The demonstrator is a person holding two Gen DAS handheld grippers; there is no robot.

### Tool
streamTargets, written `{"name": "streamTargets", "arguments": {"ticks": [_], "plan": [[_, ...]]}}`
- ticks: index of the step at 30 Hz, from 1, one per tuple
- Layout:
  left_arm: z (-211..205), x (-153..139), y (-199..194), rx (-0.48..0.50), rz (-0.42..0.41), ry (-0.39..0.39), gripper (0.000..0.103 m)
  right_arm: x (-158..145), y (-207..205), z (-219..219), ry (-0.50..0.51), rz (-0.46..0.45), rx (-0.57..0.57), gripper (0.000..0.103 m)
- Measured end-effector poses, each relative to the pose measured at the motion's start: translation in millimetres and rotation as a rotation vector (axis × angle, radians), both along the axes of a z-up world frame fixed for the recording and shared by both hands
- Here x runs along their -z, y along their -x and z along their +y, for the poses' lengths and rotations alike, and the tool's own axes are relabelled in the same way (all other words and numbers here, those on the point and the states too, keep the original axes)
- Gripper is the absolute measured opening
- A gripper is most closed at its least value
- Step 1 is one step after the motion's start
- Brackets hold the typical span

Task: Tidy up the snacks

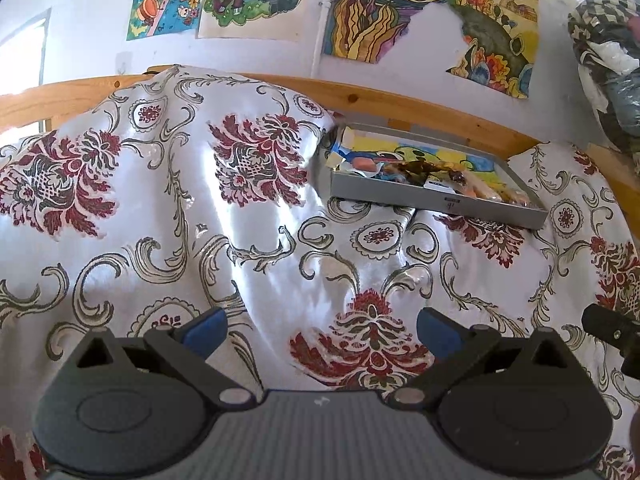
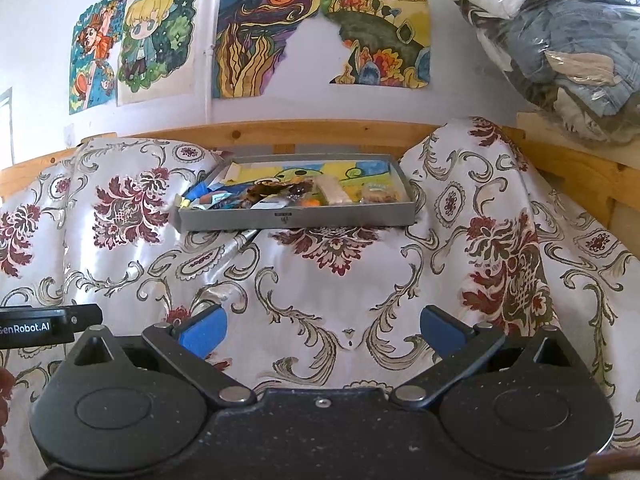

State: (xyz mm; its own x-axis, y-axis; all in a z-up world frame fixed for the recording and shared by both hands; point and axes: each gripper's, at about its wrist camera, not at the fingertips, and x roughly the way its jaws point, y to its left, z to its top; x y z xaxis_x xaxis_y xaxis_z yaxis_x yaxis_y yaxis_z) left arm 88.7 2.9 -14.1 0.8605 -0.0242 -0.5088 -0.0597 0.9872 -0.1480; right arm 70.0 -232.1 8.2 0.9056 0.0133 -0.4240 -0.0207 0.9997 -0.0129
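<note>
A shiny white cloth (image 2: 320, 280) with dark red flowers and grey swirls is covering everything low in both views, and it is bunching up into tall humps on each side of a flat grey tray (image 2: 296, 216). The tray is sitting in the upper middle of the right wrist view and at the right of the left wrist view (image 1: 436, 200), just in front of a wooden rail (image 2: 320, 132). The snacks (image 2: 288, 196) are lying in a jumble inside the tray, on a bright painted picture. Nothing is standing between the grippers and the tray. Colourful drawings (image 2: 272, 32) are hanging on the white wall at the top, and a plastic bag of clothes (image 2: 560, 48) is filling the upper right corner. The left gripper (image 1: 322, 330) is hanging over the cloth with its blue fingers spread wide and nothing between them. The right gripper (image 2: 324, 330) is doing the same, spread wide and empty. At the left edge of the right wrist view, the words "GenRobot.AI" are showing on a black bar (image 2: 44, 326).
</note>
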Motion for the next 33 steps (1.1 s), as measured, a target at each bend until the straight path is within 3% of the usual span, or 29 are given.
{"name": "streamTargets", "arguments": {"ticks": [33], "plan": [[-4.4, 0.5, 4.8, 0.018, -0.034, -0.058, 0.102, 7.9, 1.0, 0.7, 0.015, 0.028, 0.005, 0.102]]}}
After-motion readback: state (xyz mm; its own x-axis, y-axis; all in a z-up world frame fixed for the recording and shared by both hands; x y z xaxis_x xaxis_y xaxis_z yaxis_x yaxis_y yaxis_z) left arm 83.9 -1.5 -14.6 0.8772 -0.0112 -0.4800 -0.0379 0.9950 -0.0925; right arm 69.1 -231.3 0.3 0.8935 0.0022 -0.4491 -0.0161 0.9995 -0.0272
